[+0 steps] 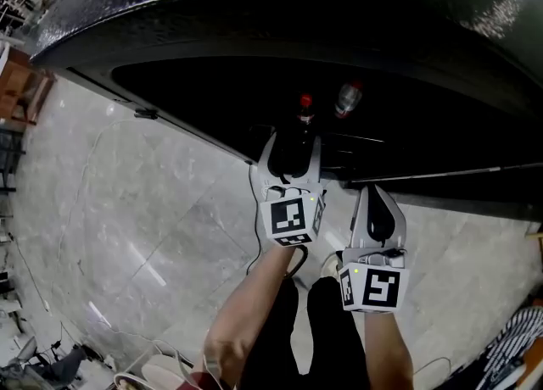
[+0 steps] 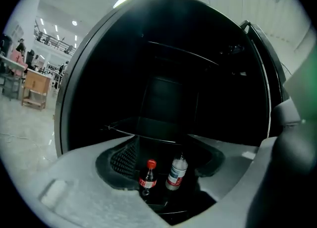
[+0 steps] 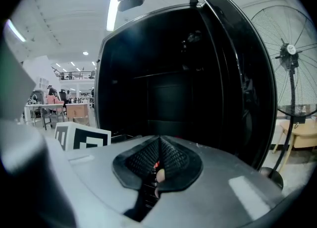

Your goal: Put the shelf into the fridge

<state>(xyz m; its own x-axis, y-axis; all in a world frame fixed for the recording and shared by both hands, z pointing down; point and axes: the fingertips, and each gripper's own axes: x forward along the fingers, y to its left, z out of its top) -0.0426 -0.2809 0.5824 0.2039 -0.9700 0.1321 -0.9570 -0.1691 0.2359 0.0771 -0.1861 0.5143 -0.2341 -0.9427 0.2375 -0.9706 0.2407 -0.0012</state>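
Note:
The black fridge (image 1: pixel 280 32) stands open before me, its inside dark. A glass shelf (image 2: pixel 148 127) lies level across the middle of it, and a second one (image 2: pixel 178 51) shows higher up. The shelf's thin pale edge (image 1: pixel 450 174) also appears in the head view. On the fridge floor stand a cola bottle (image 2: pixel 147 178) with a red cap and a clear bottle (image 2: pixel 176 172) with a red label. My left gripper (image 1: pixel 293 149) is open at the fridge mouth, empty, with both bottles seen between its jaws. My right gripper (image 1: pixel 377 202) is shut on nothing, lower and to the right.
The fridge door (image 3: pixel 233 63) swings open at the right. A standing fan (image 3: pixel 292 73) and a chair are beyond it. Tables and people are far off at the left (image 2: pixel 29 85). A cable (image 1: pixel 254 248) lies on the grey tiled floor by the person's legs.

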